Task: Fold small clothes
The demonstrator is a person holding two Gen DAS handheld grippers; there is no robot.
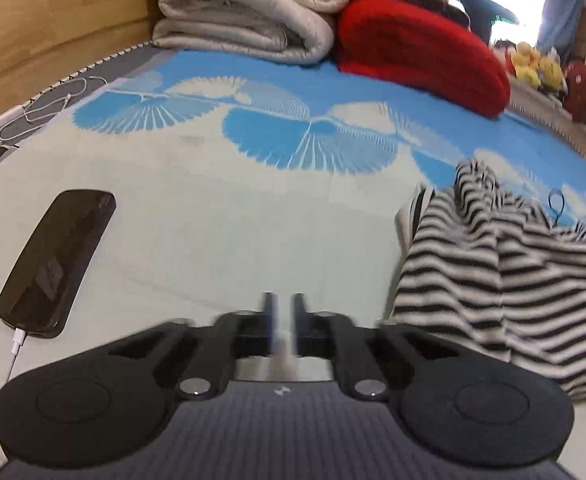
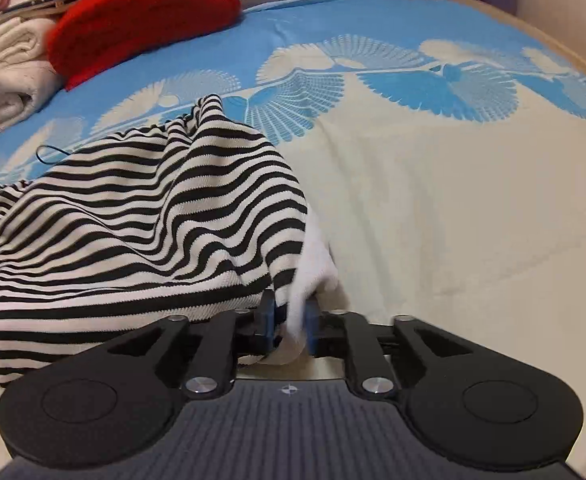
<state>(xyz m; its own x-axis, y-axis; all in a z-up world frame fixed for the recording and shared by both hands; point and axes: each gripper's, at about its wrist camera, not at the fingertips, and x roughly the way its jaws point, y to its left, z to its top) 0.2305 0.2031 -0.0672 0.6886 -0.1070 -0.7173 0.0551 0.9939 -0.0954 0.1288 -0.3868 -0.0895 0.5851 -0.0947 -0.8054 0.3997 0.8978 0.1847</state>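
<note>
Striped garment [image 2: 133, 216]: black-and-white striped, lying rumpled on the bedspread [image 2: 453, 208], its near corner with a white edge reaching down into the right gripper.
Right gripper [image 2: 289, 316]: jaws a little apart with the garment's white edge lying between the blue pads; I cannot tell whether the pads still press on the cloth.
Left gripper [image 1: 284, 312]: jaws narrowly parted with nothing between them, over bare cream bedspread, the garment off to its right and not touching it.
Only the left view shows: a dark phone [image 1: 57, 264] lying on the bedspread at the left, a white cable [image 1: 15, 352] plugged into its near end; more white cable looped at the bed's far left edge; a wooden headboard [image 1: 53, 12]; yellow soft toys [image 1: 537, 66] far right.
Only the right view shows: the garment's near corner in the jaws, and the wide empty right half of the bedspread.
Both views show: a red knitted bundle [image 2: 141, 16] beside stacked cream blankets [image 1: 249, 12] at the far side of the bed, well apart from the garment.
</note>
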